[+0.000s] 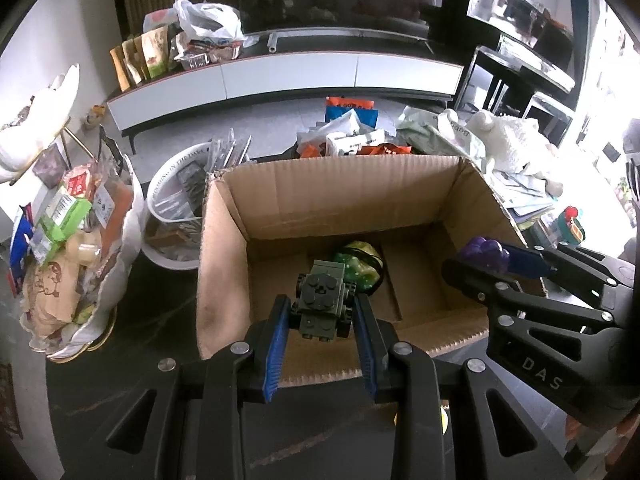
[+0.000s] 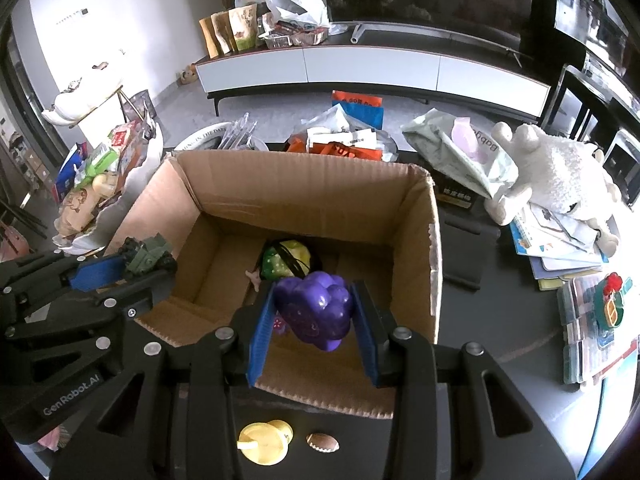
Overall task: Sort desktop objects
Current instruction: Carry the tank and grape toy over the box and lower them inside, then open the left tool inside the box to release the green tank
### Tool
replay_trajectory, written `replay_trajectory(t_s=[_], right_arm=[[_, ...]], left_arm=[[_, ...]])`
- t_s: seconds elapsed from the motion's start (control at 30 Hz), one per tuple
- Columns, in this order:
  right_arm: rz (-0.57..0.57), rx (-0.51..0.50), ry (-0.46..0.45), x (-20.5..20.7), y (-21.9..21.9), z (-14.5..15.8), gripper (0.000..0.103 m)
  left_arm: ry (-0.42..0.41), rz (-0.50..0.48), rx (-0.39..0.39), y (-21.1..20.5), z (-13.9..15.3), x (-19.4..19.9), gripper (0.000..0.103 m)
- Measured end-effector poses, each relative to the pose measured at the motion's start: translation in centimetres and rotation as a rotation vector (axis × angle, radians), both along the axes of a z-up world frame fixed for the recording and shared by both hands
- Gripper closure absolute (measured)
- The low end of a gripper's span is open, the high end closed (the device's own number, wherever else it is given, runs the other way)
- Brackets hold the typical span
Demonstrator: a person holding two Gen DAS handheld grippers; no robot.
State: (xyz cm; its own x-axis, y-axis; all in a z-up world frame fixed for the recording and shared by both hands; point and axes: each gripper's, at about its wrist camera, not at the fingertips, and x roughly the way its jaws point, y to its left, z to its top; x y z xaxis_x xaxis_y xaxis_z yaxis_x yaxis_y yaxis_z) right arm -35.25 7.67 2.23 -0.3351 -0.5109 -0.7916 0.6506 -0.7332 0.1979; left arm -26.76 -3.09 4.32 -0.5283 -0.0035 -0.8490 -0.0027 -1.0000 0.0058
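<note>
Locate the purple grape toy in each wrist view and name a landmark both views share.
Left wrist: purple grape toy sits at right, in the right gripper by the cardboard box's right wall.
Right wrist: low centre, between blue pads over the box.
Shared landmark: green-yellow toy on the box floor.

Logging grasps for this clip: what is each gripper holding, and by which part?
Left gripper clamps the green block vehicle by its two sides. Right gripper clamps the purple lumpy toy across its sides. Both are over the cardboard box.
</note>
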Motion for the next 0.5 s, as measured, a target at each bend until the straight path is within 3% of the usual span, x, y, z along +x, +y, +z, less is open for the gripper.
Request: replay_trajectory(t_s=[0.5], right_arm=[[-0.002, -0.002, -0.008, -0.67, -0.34, -0.57, 0.068]], left_arm=[[-0.004, 0.002, 0.008, -0.06, -0.62, -0.72, 0.074]])
